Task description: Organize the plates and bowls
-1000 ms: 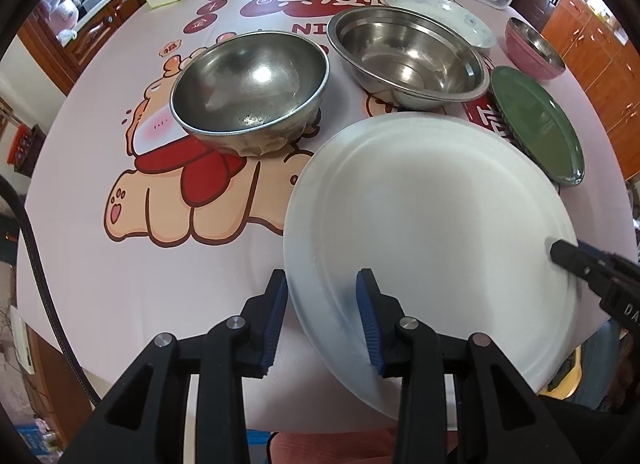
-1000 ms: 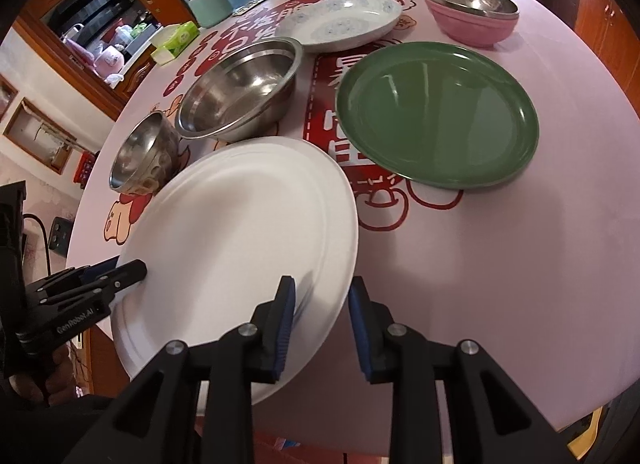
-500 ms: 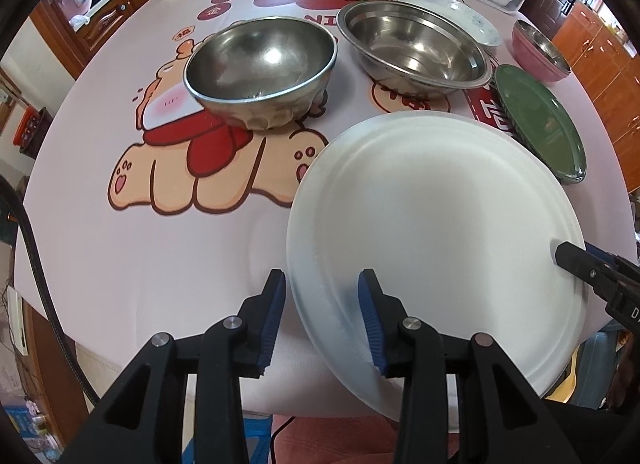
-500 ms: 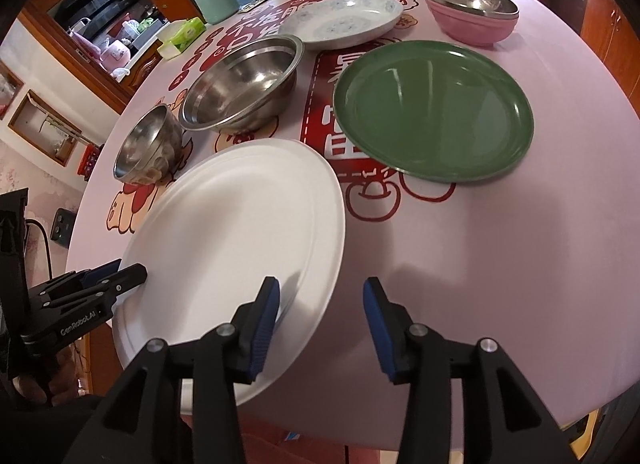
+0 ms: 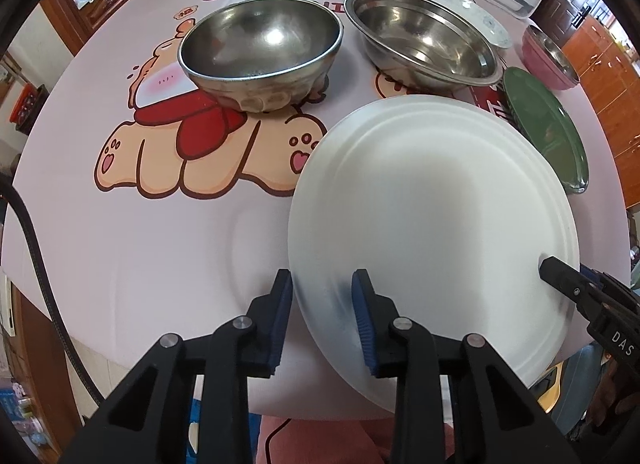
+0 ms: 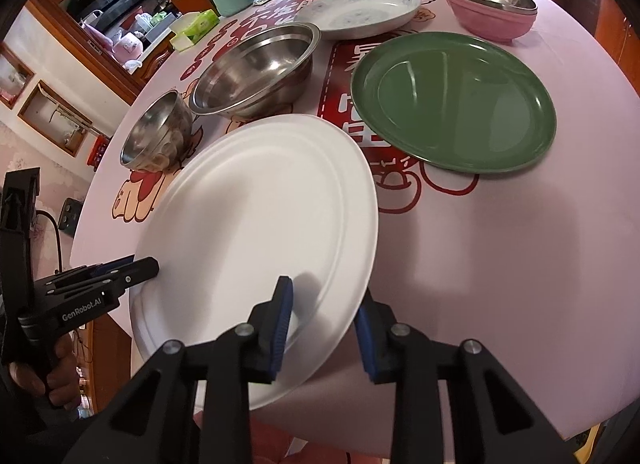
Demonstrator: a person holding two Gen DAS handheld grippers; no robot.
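left gripper (image 5: 322, 306) | open | white plate (image 5: 432, 220) rim between jaws

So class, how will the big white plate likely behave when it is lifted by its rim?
The white plate looks thin and matte, so probably light. It is wide, with the left gripper and right gripper open astride opposite edges; a one-sided lift would likely tilt it. Its smooth rim may slip.

I note a plain white plate (image 6: 256, 200), a dark green plate (image 6: 454, 102), a white plate with faint blue flecks (image 6: 358, 12) and a pink bowl (image 6: 490, 22). Two bowls (image 5: 260, 52) (image 5: 420, 40) are bare steel. The worktop (image 5: 160, 244) is pale pink with red-and-tan cartoon print. Fingers (image 5: 282, 304) carry blue pads.
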